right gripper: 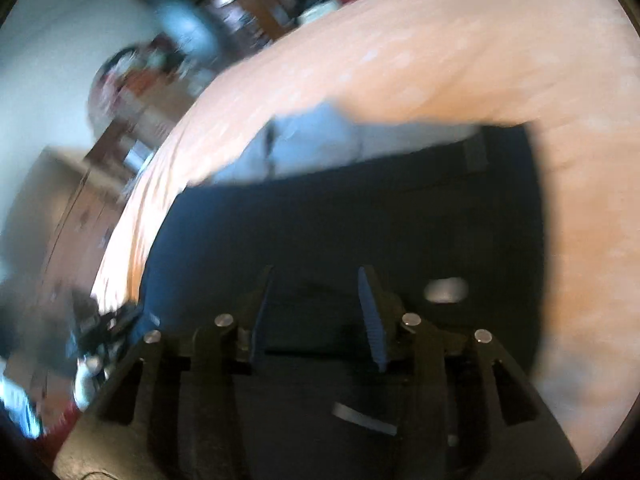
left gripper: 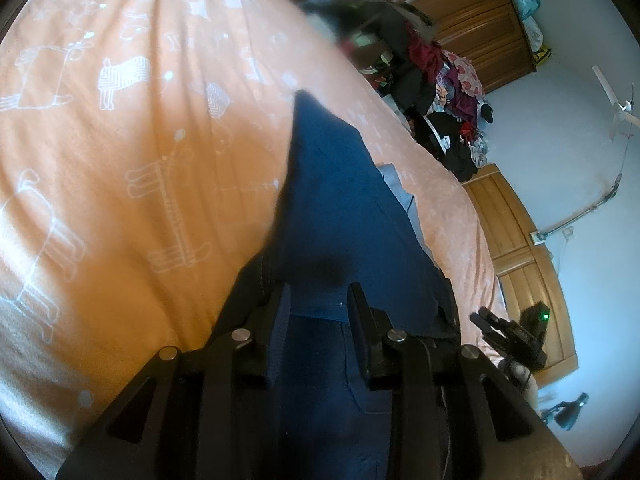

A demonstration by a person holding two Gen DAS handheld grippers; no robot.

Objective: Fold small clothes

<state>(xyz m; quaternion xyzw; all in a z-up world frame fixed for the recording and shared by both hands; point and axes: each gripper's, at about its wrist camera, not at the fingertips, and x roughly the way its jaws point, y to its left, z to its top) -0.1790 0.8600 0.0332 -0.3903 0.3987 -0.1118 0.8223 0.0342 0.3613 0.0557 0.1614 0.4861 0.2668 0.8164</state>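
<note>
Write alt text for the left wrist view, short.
The left hand-held gripper has its fingers apart around a navy garment that stretches away over an orange bedspread printed with white animals. A heap of clothes and wooden wardrobes lie beyond.

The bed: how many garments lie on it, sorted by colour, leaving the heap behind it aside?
Navy garment: 1
Pale blue garment: 1
Total: 2, both on the orange sheet.
</note>
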